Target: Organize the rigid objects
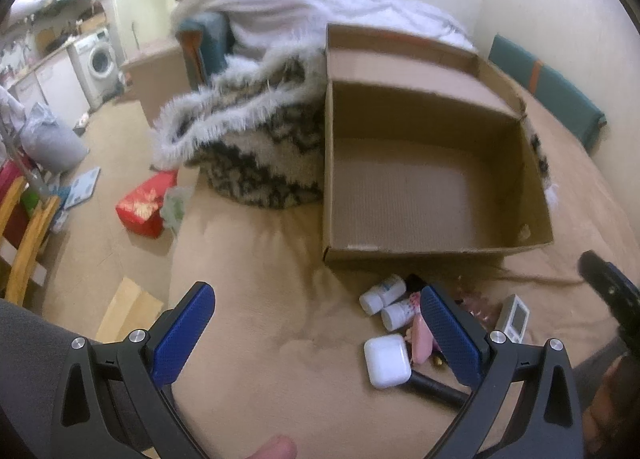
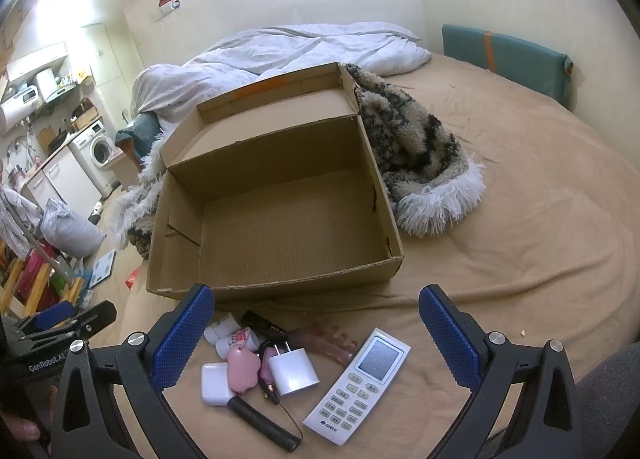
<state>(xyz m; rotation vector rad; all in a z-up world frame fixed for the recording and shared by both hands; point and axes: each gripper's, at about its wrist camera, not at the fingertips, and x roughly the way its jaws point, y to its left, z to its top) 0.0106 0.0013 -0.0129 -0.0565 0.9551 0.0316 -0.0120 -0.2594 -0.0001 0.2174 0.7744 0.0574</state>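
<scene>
Cardboard box (image 2: 280, 195) is being kept empty and lid-back on the bed (image 2: 520, 239), ready for filling. Just in front of it, the small rigid things are being left clustered: remote (image 2: 360, 383), white charger (image 2: 294, 373), earbud case (image 1: 386, 361), bottles (image 1: 380, 295). Both right gripper (image 2: 316, 335) and left gripper (image 1: 318, 329) are being held above them, jaws spread wide and gripping nothing.

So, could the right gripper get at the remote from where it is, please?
Probably yes: the right gripper is open and empty, the remote lies flat between its fingers with nothing on top, and only the charger sits close beside it.
</scene>
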